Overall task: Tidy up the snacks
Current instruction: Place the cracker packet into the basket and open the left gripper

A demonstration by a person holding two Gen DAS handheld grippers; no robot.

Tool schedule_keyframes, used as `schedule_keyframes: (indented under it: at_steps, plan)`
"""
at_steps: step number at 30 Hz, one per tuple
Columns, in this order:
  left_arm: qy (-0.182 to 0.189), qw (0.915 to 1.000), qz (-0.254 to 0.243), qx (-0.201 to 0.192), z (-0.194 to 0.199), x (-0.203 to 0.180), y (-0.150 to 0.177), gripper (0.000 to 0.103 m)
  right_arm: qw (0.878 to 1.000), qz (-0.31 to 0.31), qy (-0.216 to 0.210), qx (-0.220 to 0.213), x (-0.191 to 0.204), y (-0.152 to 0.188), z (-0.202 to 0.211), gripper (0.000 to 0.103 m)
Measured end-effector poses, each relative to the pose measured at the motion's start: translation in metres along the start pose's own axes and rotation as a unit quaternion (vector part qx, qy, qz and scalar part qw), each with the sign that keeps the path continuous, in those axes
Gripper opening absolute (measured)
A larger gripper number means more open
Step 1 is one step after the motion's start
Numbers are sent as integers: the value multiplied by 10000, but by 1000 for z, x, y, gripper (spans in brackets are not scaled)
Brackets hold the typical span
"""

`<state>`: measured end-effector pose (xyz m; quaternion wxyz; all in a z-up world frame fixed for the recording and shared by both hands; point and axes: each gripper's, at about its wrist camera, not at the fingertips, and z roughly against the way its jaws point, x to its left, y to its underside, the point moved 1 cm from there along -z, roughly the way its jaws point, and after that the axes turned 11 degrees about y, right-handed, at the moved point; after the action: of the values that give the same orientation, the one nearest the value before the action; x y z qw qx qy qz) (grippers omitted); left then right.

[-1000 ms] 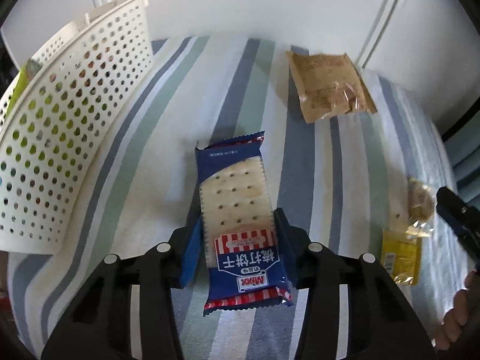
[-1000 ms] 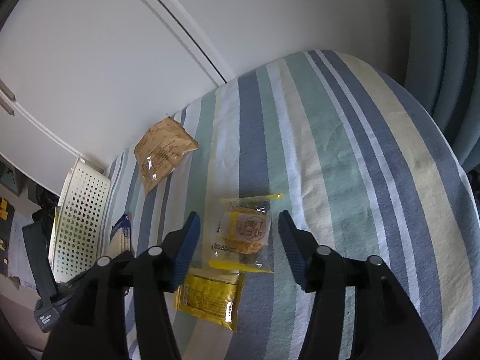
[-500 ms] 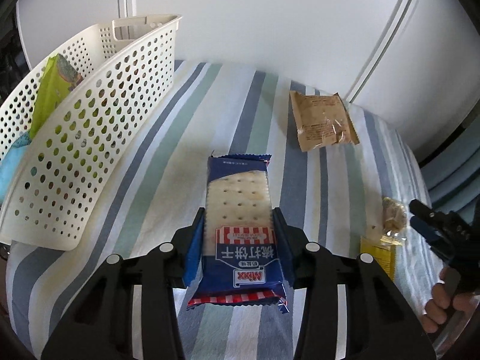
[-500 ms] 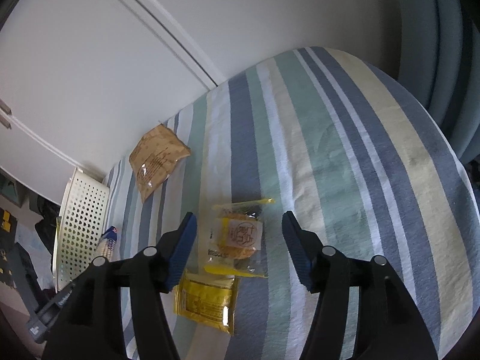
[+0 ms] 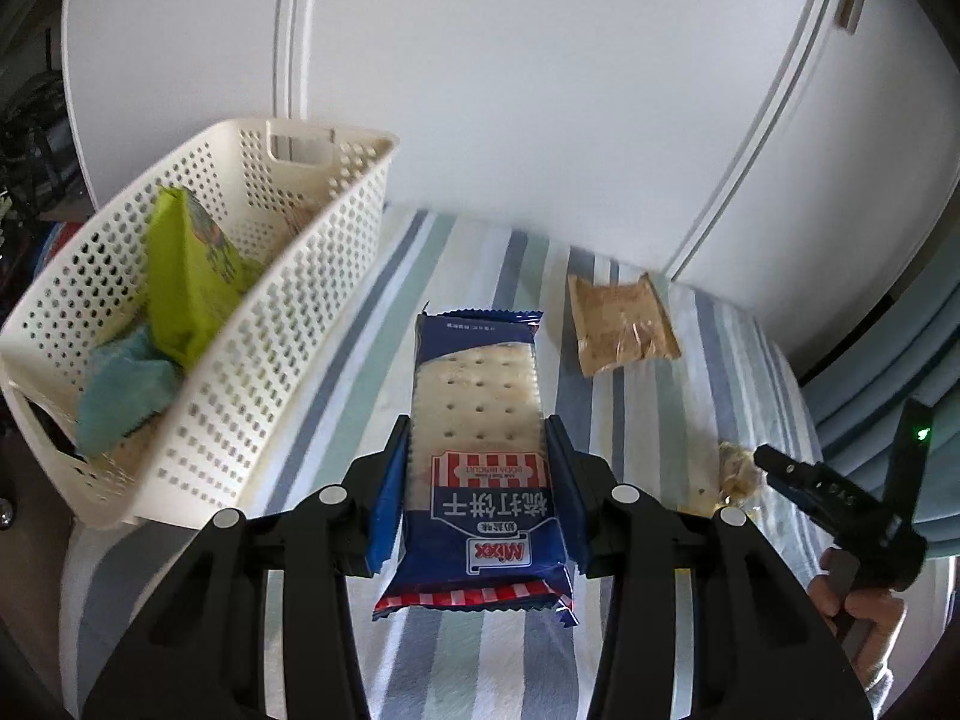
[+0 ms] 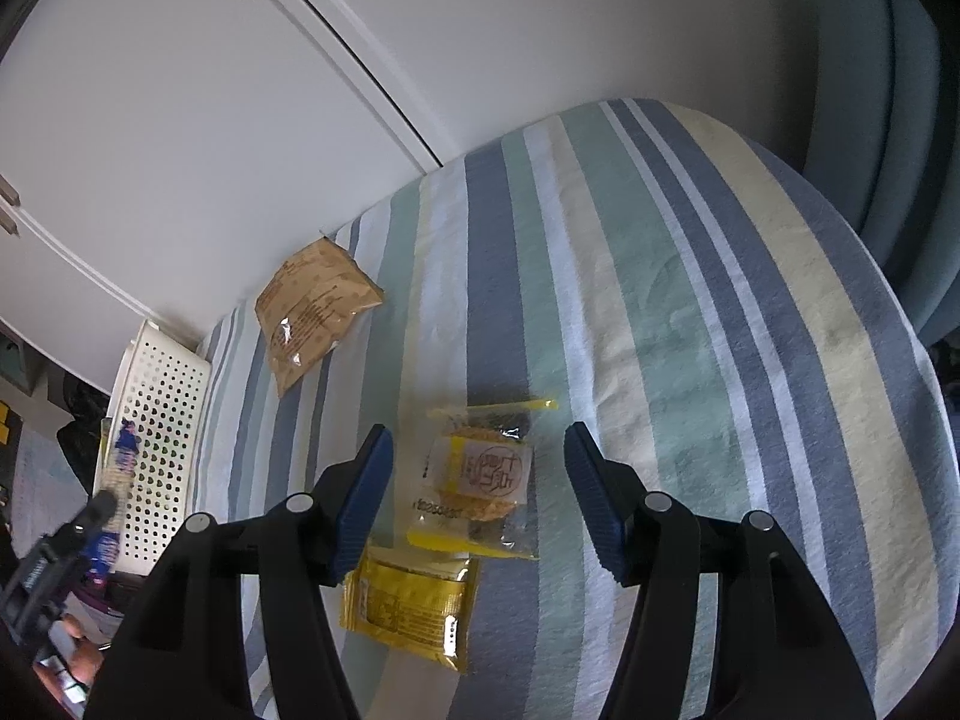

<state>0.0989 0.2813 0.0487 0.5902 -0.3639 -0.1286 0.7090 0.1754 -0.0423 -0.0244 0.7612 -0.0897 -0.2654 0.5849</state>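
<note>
My left gripper point(image 5: 477, 462) is shut on a blue cracker packet point(image 5: 477, 420) and holds it in the air above the striped cloth, just right of the white perforated basket point(image 5: 252, 360). The basket holds a lime-green pack point(image 5: 186, 276) and a teal pack point(image 5: 123, 390). My right gripper point(image 6: 477, 480) is open, its fingers on either side of a clear yellow-edged cookie packet point(image 6: 486, 474) that lies on the cloth. A yellow sachet point(image 6: 408, 606) lies just in front of it. A brown packet point(image 6: 315, 306) lies farther back, near the wall.
The striped cloth point(image 6: 690, 330) covers a rounded table that ends at a white wall with cabinet doors point(image 5: 540, 90). A blue-grey cushion point(image 6: 888, 120) stands at the right. The other gripper and a hand point(image 5: 858, 594) show at the left view's right edge.
My left gripper has lifted the cracker packet off the cloth and risen beside the basket, whose inside now shows. My right gripper stays open and has edged closer over the cookie packet.
</note>
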Motion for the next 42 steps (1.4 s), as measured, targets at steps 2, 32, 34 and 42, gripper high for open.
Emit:
schedule_keyframes:
  at_steps: [2, 32, 34, 42]
  plan:
    - [-9, 9999, -8, -103, 9, 4, -5, 44, 10000, 1, 2, 46, 0, 0, -2, 59]
    - [-878, 9879, 808, -987, 70, 171, -56, 95, 9867, 809, 1406, 144, 48, 7, -23, 40]
    - [-841, 9858, 891, -1153, 74, 176, -53, 95, 9881, 759, 1332, 78, 45, 7, -18, 39]
    - [-810, 9782, 1165, -1515, 94, 189, -24, 95, 9909, 784, 1075, -205, 61, 11, 7, 39]
